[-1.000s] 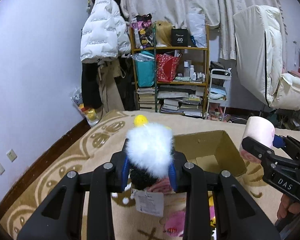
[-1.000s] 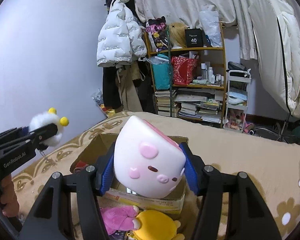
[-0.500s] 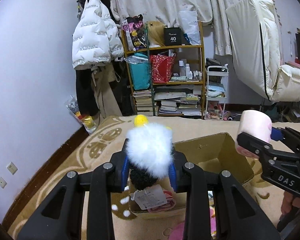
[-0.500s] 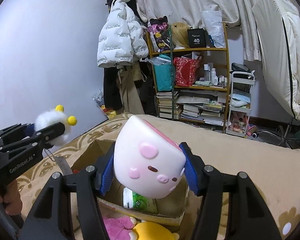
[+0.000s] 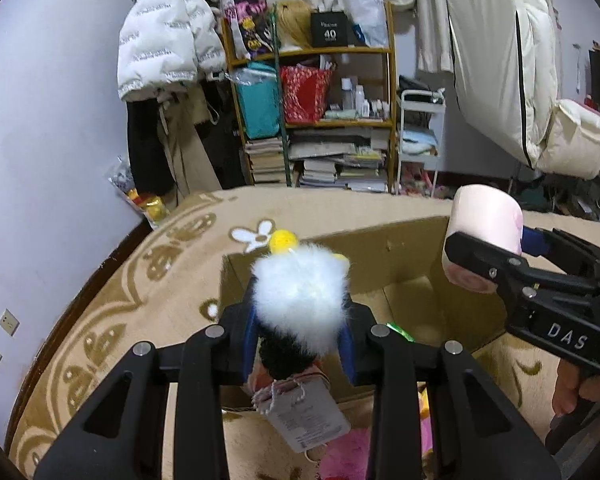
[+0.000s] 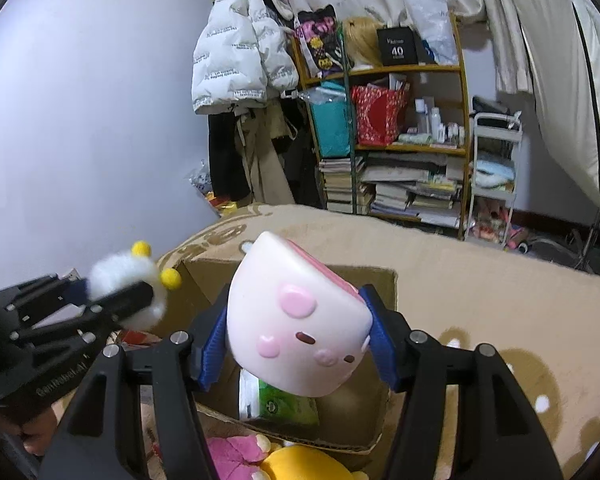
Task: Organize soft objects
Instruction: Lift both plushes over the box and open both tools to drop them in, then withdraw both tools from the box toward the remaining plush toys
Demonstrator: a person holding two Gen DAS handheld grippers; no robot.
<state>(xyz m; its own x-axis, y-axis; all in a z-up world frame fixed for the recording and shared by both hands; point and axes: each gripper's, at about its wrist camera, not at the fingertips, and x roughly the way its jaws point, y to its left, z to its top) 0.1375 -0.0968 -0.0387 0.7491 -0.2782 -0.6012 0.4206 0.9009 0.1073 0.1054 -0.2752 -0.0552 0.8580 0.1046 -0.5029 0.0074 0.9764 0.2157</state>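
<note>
Where the beige patterned bed cover point(image 6: 480, 272) fills the lower half of both views, an open cardboard box point(image 5: 400, 256) sits at frame centre, its mouth facing up. Inside it, low in the right wrist view, lies a green-and-white packet point(image 6: 278, 400). The right gripper point(image 6: 298, 340) is clamped on a white squishy toy point(image 6: 296, 320) with pink cheeks, held above the box opening. At centre of the left wrist view, the left gripper point(image 5: 300, 336) is closed on a fluffy white plush point(image 5: 300, 296) with yellow pompoms, also over the box, a paper tag point(image 5: 308, 416) dangling below it. In front of the box, at the bottom edge of the right wrist view, rest a yellow plush point(image 6: 304, 466) and a pink plush point(image 6: 232, 452), touching.
</note>
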